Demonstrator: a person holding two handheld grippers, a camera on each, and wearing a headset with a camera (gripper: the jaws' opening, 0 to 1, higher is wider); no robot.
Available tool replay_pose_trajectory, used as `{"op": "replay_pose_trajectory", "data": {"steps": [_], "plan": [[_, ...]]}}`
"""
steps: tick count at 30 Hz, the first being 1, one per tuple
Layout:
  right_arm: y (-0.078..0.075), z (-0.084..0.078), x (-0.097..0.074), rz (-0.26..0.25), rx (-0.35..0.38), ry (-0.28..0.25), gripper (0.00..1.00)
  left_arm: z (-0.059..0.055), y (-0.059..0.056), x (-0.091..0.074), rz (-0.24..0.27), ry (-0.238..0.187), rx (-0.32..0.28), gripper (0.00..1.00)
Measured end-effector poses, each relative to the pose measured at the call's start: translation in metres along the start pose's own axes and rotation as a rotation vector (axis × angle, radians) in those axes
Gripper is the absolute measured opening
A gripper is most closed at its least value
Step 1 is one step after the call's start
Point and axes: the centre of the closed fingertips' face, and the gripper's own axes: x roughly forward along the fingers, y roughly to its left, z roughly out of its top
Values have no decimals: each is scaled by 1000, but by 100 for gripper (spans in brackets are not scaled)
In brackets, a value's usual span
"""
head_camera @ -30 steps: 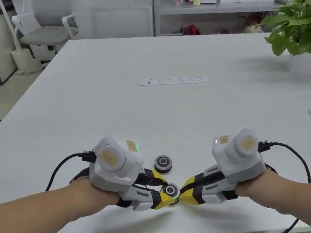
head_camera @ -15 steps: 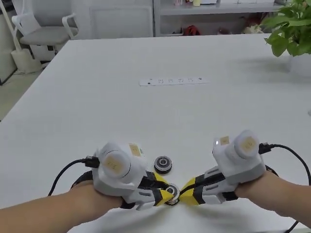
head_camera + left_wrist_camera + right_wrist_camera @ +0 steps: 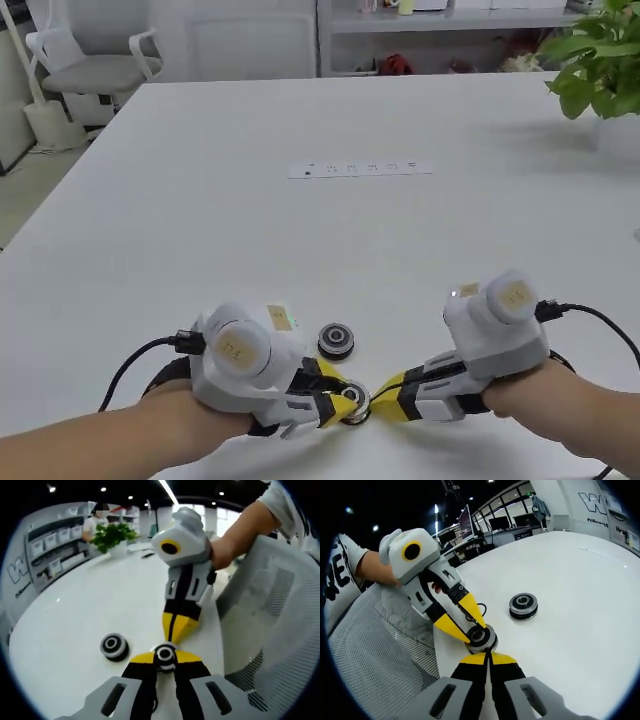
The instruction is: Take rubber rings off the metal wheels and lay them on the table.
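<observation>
The left hand-held gripper (image 3: pixel 341 406) is held low at the near edge of the bench (image 3: pixel 300 240). Its yellow-tipped jaws are clamped on a metal wheel (image 3: pixel 165 654), one jaw on each side. The wheel is held just off the bench surface, or maybe resting on it; that is hard to judge from the head view.

The right hand-held gripper (image 3: pixel 384 391) is pointed at the left one, tip to tip. Its jaws are seen pressed together, with only a thin dark line between them. Their tips are touching the rim of the held wheel on the side away from the left jaws. Whether an edge of the rubber ring is pinched between them cannot be told.

A second wheel (image 3: pixel 336 339) lies flat on the bench, just beyond the grippers and apart from both. It is untouched, and its dark rubber ring (image 3: pixel 523 615) is still seated round it.

A white power strip (image 3: pixel 360 167) lies further up the bench, well apart. A green plant (image 3: pixel 598 60) stands at the far right corner. A white mesh chair back (image 3: pixel 272 615) is seen beside the bench edge in the left gripper view. A black cable (image 3: pixel 135 350) trails from the left gripper housing.
</observation>
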Motion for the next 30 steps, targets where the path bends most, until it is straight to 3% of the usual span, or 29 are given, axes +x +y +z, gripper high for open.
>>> {"op": "replay_pose_trajectory", "data": {"steps": [5,21,24,30], "plan": [[0,3,-4,10,92,-38,0,0,0,0,3,1,5,13],[0,7,-7,16,189,-102,0,-2,-2,-1,3,7,15,13],[0,13,-9,26,228,-140,0,-2,-2,-1,3,8,16,13],[1,14,-8,24,221,-135,0,-2,-2,-1,10,13,19,13]]}}
